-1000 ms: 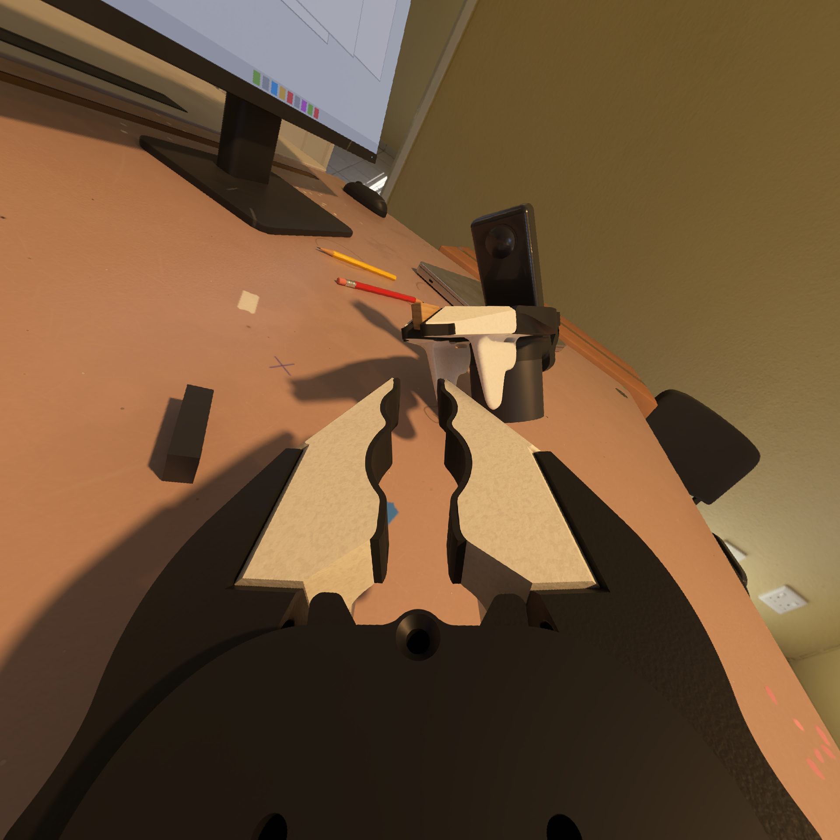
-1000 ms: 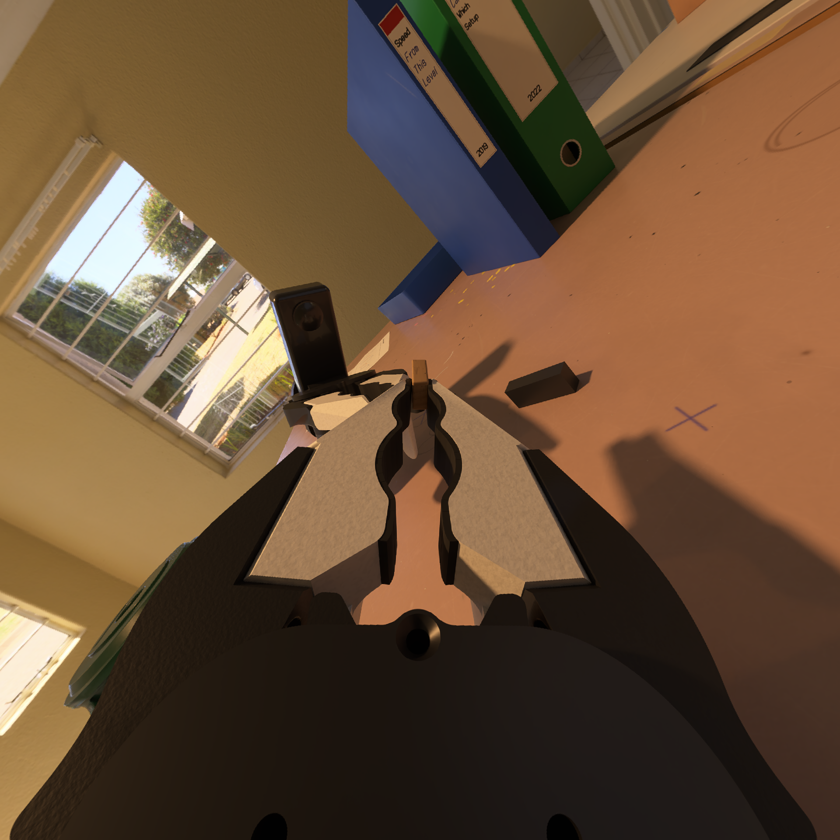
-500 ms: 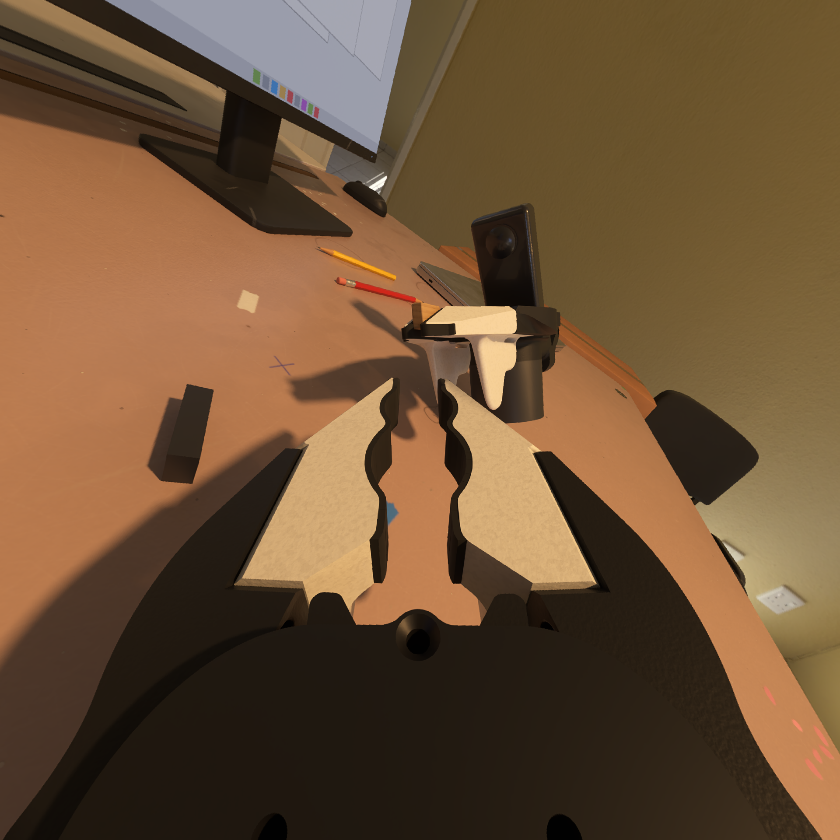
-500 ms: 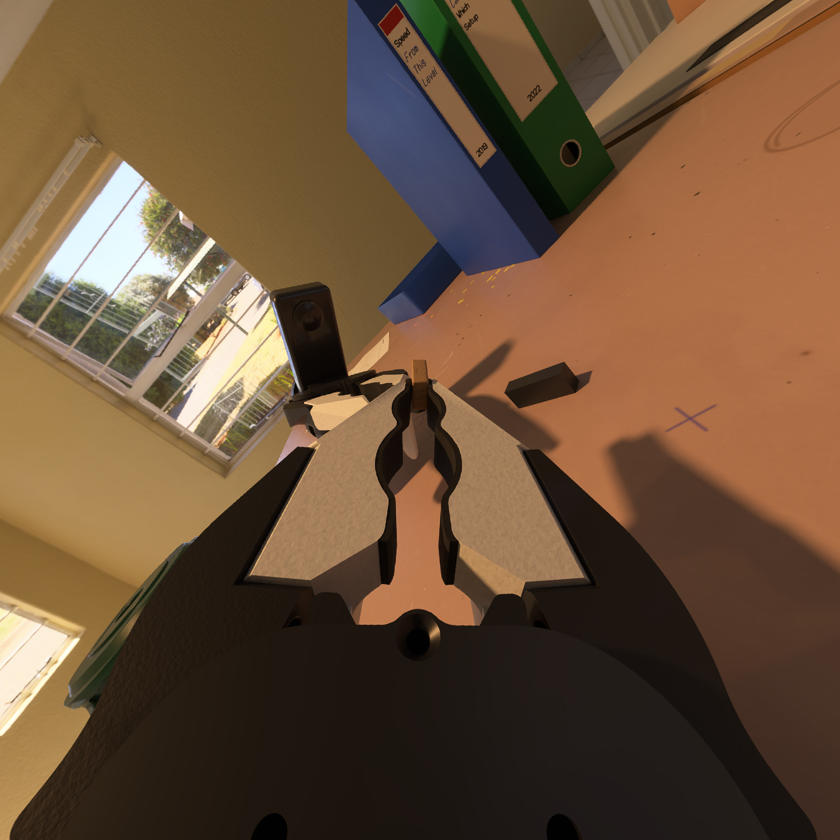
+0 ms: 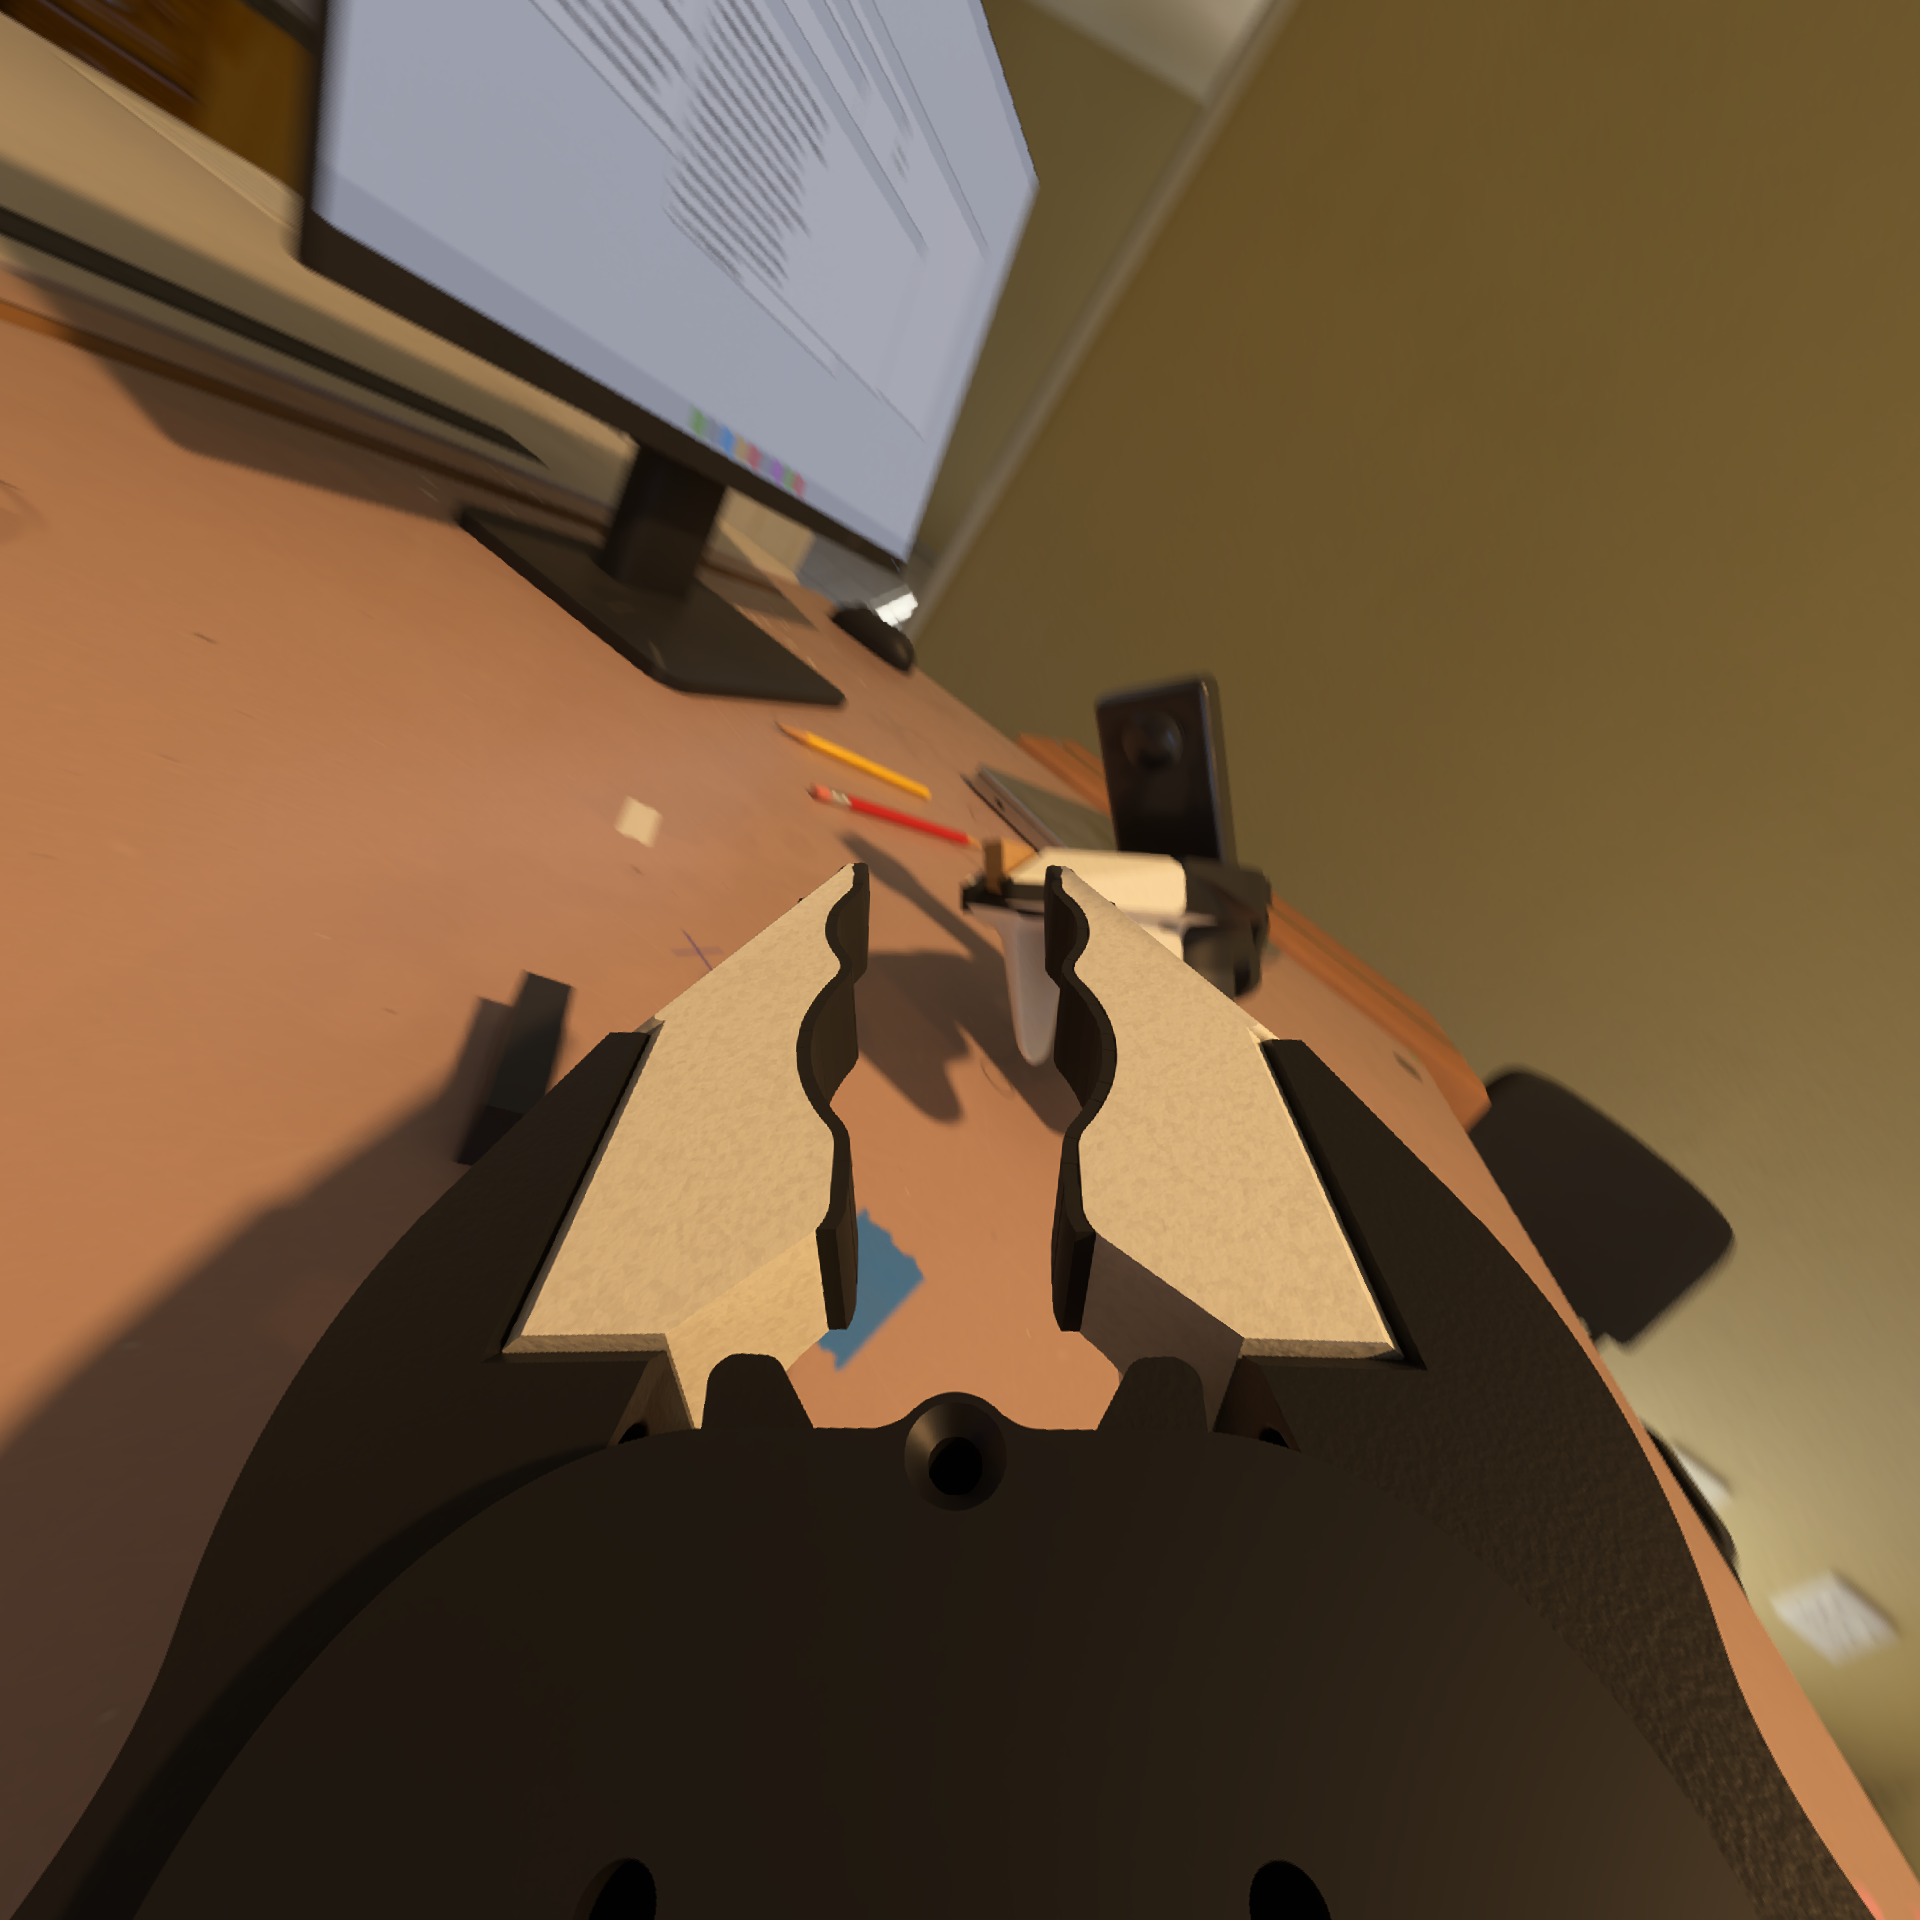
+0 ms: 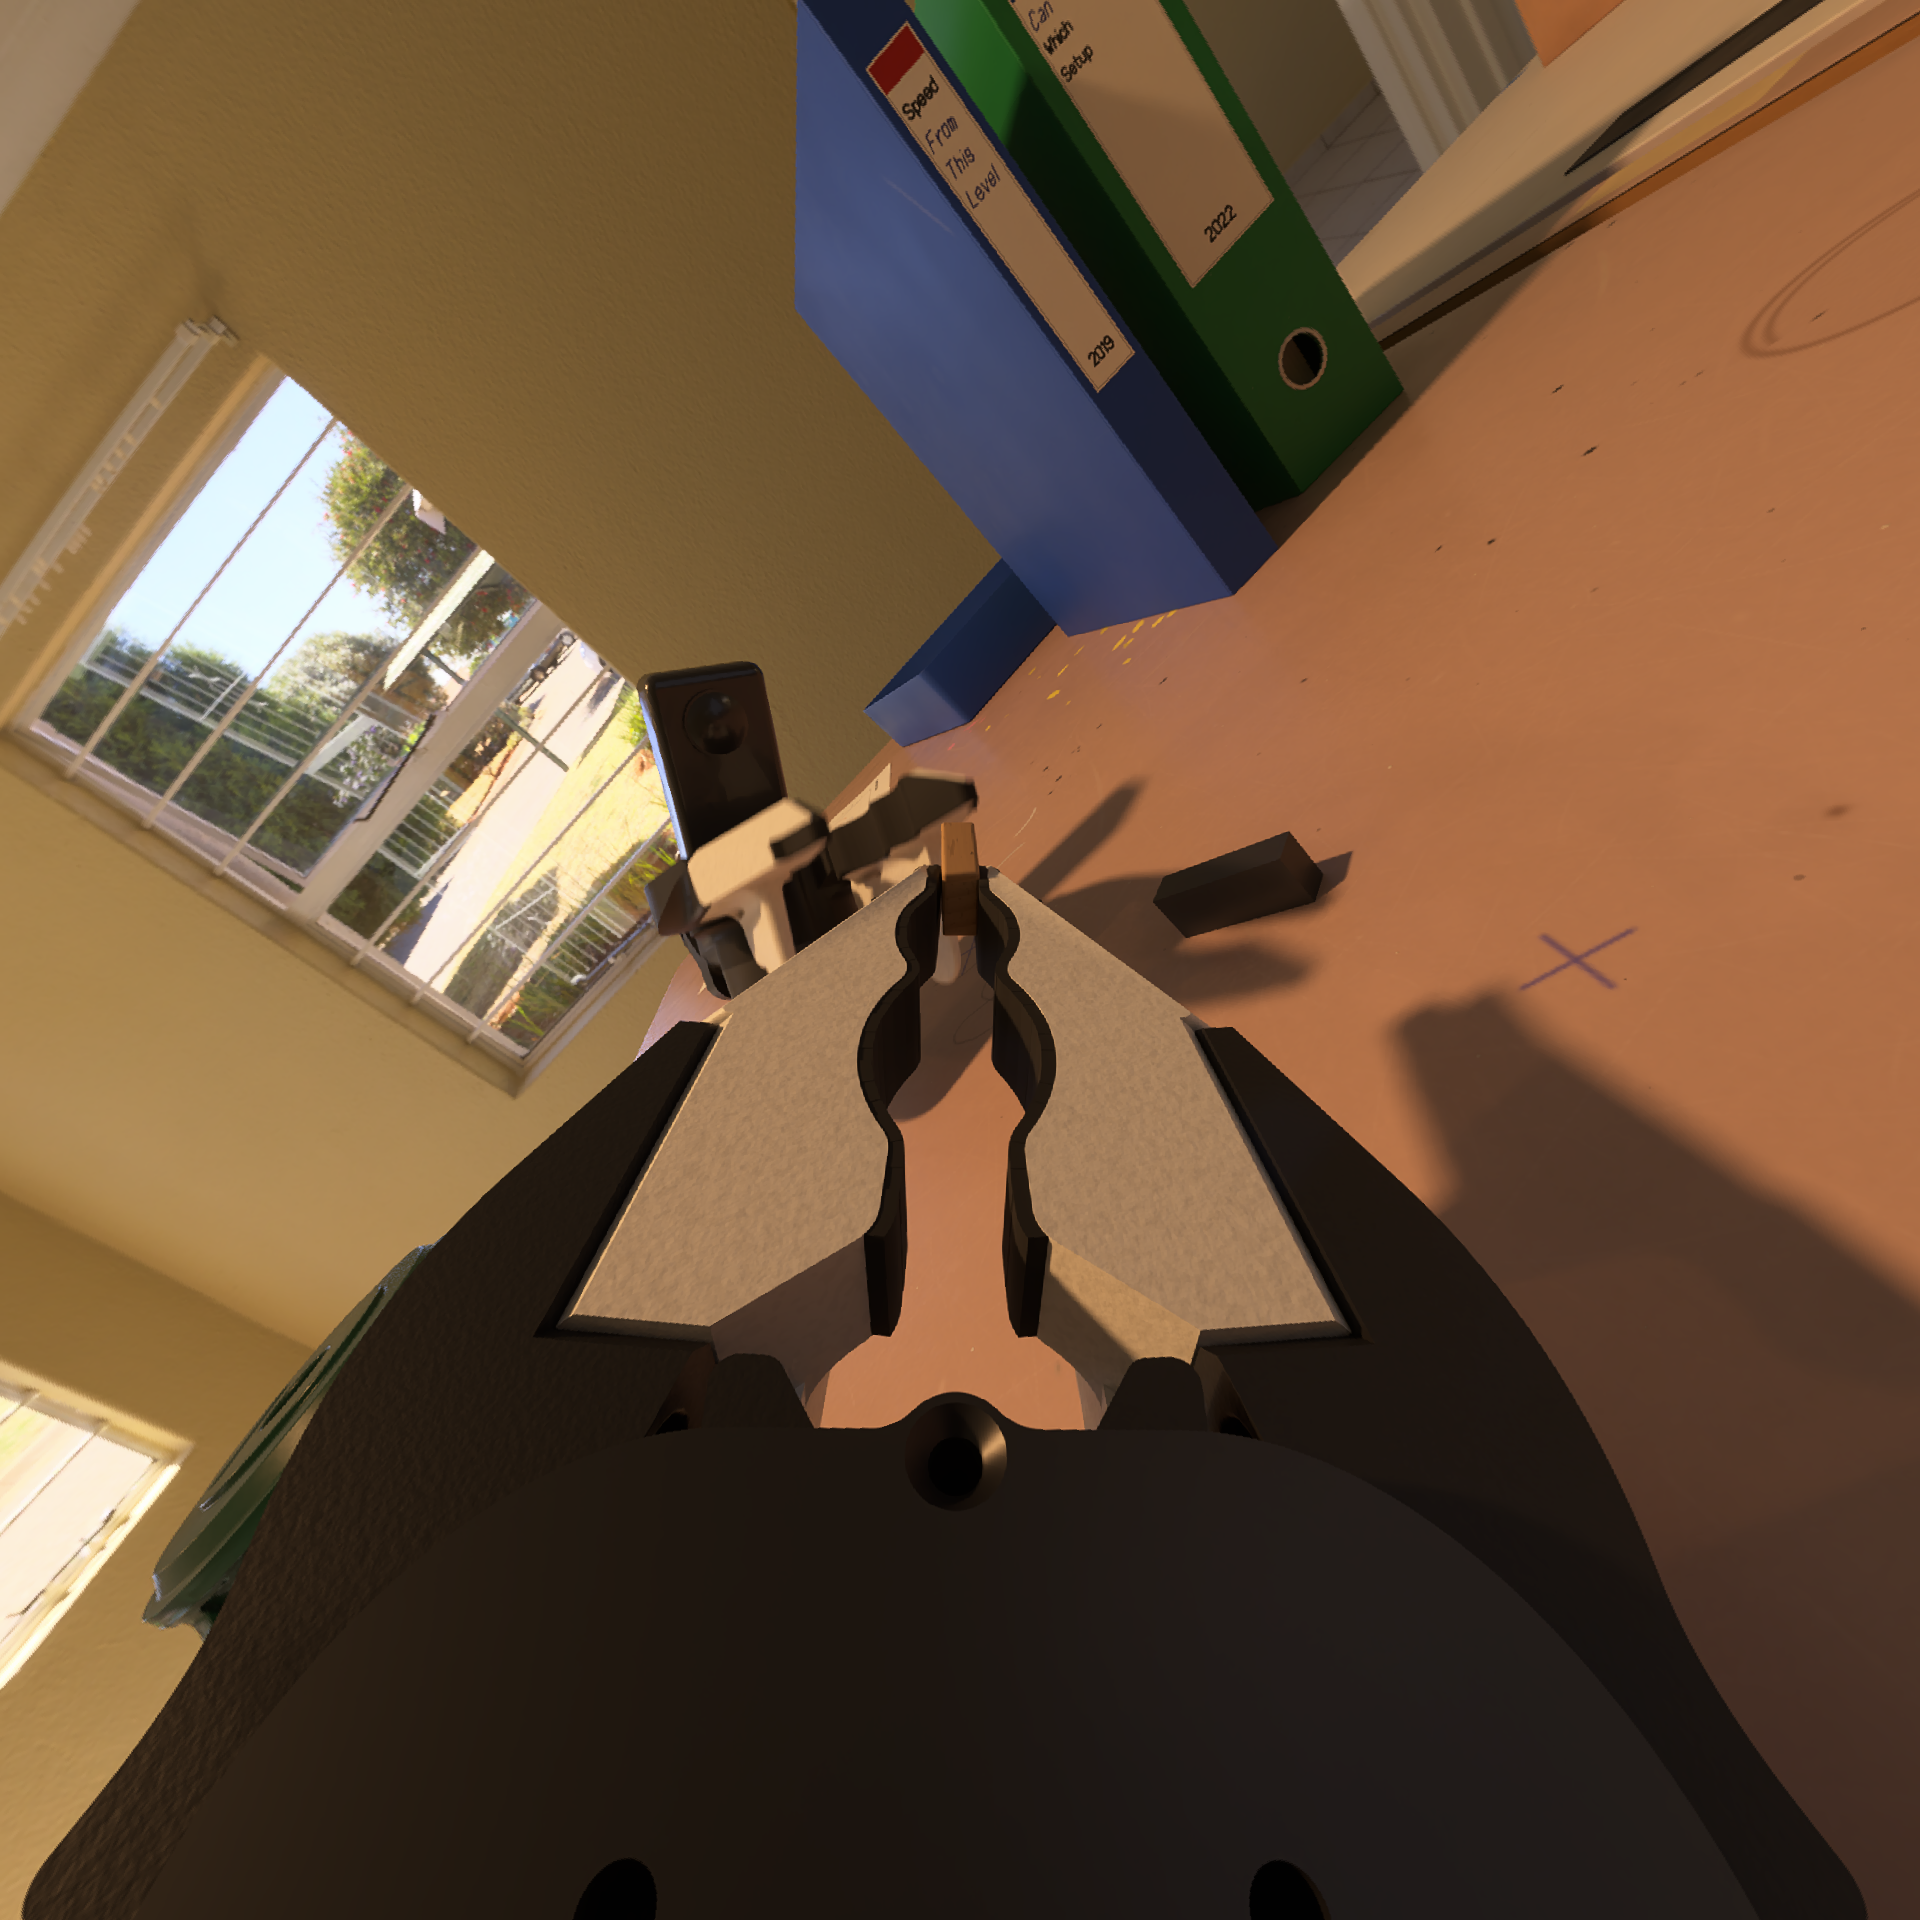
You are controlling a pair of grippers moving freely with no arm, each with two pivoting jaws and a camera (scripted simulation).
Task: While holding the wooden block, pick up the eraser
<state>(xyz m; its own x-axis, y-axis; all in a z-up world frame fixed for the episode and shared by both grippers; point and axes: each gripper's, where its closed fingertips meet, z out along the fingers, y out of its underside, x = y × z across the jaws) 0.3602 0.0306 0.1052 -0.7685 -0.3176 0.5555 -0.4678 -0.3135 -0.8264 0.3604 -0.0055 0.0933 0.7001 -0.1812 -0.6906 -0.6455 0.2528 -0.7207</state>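
Observation:
A dark rectangular eraser (image 5: pixel 514 1049) lies on the brown desk (image 5: pixel 260 831), left of my left gripper (image 5: pixel 956 878), which is open, empty and above the desk. The eraser also shows in the right wrist view (image 6: pixel 1236 883), lying flat to the right of the fingertips. My right gripper (image 6: pixel 956 904) is shut on a small wooden block (image 6: pixel 958 862), pinched upright at the fingertips. The right gripper (image 5: pixel 1039 904) with the block (image 5: pixel 995 860) shows ahead in the left wrist view. The left gripper (image 6: pixel 894 816) shows blurred just beyond the block.
A monitor (image 5: pixel 675 208) stands at the back, with a mouse (image 5: pixel 873 634), a yellow pencil (image 5: pixel 857 764) and a red pencil (image 5: pixel 894 816) near it. A blue note (image 5: pixel 878 1288) and a cream note (image 5: pixel 637 821) lie on the desk. Blue (image 6: pixel 987 343) and green (image 6: pixel 1195 260) binders stand far off.
My left gripper has opened wider and has shifted and tilted, so the eraser sits closer to its left finger. The right gripper has kept still with the block.

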